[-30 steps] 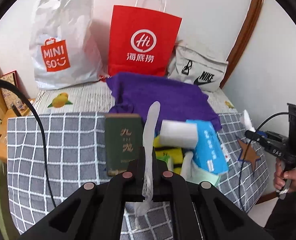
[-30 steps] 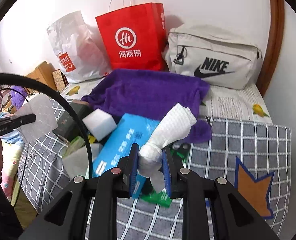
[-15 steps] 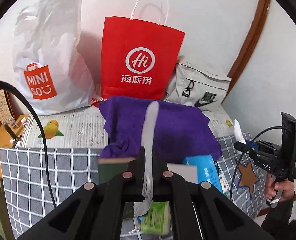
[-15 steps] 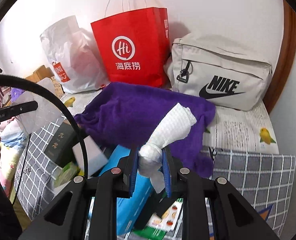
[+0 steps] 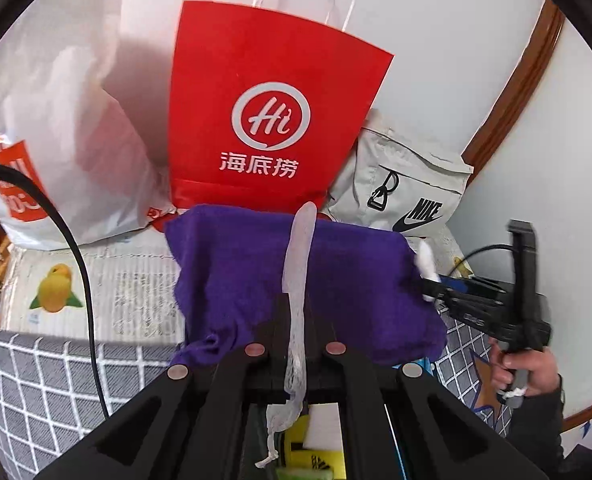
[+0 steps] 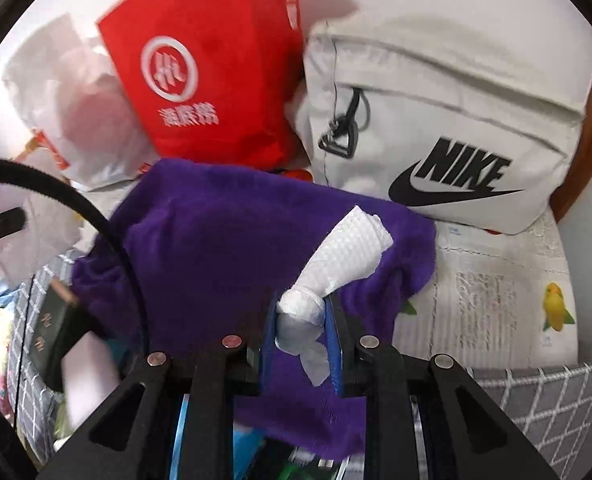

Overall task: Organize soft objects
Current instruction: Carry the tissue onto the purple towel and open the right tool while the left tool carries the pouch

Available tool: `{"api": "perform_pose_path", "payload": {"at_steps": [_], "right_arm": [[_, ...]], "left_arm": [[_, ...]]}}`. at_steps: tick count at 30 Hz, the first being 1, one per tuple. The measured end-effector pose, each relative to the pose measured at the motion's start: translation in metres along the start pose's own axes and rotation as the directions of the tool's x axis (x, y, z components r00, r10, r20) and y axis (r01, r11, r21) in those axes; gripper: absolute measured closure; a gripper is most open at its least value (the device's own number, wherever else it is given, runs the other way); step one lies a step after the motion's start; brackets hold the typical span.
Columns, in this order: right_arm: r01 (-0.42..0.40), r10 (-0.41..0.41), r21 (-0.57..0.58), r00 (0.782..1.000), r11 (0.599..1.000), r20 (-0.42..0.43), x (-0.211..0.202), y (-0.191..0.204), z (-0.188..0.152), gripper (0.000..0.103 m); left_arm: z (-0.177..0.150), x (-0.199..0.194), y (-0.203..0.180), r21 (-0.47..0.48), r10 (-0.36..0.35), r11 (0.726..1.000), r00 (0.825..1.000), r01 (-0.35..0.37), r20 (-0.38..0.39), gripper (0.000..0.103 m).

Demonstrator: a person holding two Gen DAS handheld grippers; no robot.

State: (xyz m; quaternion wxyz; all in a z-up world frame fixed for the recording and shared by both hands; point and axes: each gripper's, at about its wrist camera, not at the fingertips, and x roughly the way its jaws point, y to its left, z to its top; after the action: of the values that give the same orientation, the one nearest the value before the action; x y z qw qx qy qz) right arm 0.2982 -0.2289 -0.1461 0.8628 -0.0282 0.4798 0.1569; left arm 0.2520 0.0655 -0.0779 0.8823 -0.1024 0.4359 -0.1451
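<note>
My left gripper [image 5: 296, 312] is shut on a thin white mesh cloth [image 5: 299, 264] that stands up between the fingers. My right gripper [image 6: 302, 316] is shut on a bunched end of a white waffle cloth [image 6: 348, 252]; it also shows at the right of the left wrist view [image 5: 426, 264]. Both hover over a purple towel [image 5: 336, 280] spread on the bed, also in the right wrist view [image 6: 223, 248].
A red Hi paper bag [image 5: 267, 116], a white Miniso plastic bag [image 5: 55, 152] and a grey Nike bag [image 6: 448, 148] stand against the back wall. A dark green box [image 6: 51, 332], a blue pack and other items lie on the grey checked cover [image 5: 35, 392].
Both grippers have moved forward over the bed towards the bags, each still holding its cloth. The clutter of boxes has dropped below and behind the grippers.
</note>
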Motion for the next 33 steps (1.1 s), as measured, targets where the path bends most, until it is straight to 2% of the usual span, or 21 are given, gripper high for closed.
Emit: {"api": "perform_pose_path", "payload": {"at_steps": [5,10,12,14,15,16,18,23,26,28,31,33], "right_arm": [[0.003,-0.002,0.016,0.999,1.000,-0.049,0.046,-0.012,0.014,0.080],[0.031,-0.028,0.018,0.990,0.999,-0.137,0.091,-0.024,0.016,0.080],[0.020,-0.016,0.026,0.991,0.999,-0.130,0.094,-0.027,0.016,0.079],[0.003,0.000,0.025,0.992,1.000,-0.126,0.091,-0.028,0.015,0.072],[-0.002,0.005,0.023,0.992,1.000,-0.130,0.090,-0.028,0.015,0.063],[-0.004,0.007,0.023,0.991,1.000,-0.133,0.088,-0.028,0.014,0.052],[-0.005,0.009,0.026,0.992,1.000,-0.126,0.080,-0.029,0.011,0.045],[-0.013,0.016,0.042,0.997,0.999,-0.070,0.037,-0.028,-0.005,0.044],[-0.022,0.024,0.051,0.999,0.998,-0.040,0.006,-0.025,-0.020,0.044],[-0.018,0.019,0.028,1.000,0.999,-0.018,-0.015,-0.022,-0.036,0.042],[-0.011,0.011,-0.005,1.000,1.000,0.002,-0.040,-0.013,-0.048,0.036],[-0.007,0.008,-0.023,1.000,1.000,0.008,-0.048,-0.007,-0.055,0.036]], "left_arm": [[0.011,0.027,0.001,-0.011,-0.021,1.000,0.999,0.021,-0.041,0.100],[0.016,0.048,0.007,-0.024,-0.042,0.999,0.996,0.040,-0.073,0.100],[0.019,0.055,0.009,-0.040,-0.052,0.998,0.995,0.049,-0.083,0.100],[0.023,0.065,0.010,-0.048,-0.071,0.997,0.992,0.066,-0.103,0.100],[0.025,0.071,0.010,-0.060,-0.080,0.995,0.990,0.074,-0.114,0.100],[0.027,0.077,0.011,-0.072,-0.089,0.994,0.989,0.081,-0.122,0.100],[0.032,0.087,0.012,-0.079,-0.099,0.993,0.986,0.089,-0.133,0.100],[0.040,0.114,0.009,-0.077,-0.077,0.995,0.985,0.066,-0.156,0.100],[0.042,0.133,0.008,-0.045,-0.018,0.999,0.983,0.009,-0.184,0.100],[0.042,0.142,0.010,-0.035,0.023,0.999,0.980,-0.031,-0.196,0.100],[0.043,0.147,0.011,-0.040,0.019,0.999,0.977,-0.028,-0.210,0.100],[0.041,0.149,0.010,-0.028,0.041,0.998,0.974,-0.048,-0.224,0.096]]}}
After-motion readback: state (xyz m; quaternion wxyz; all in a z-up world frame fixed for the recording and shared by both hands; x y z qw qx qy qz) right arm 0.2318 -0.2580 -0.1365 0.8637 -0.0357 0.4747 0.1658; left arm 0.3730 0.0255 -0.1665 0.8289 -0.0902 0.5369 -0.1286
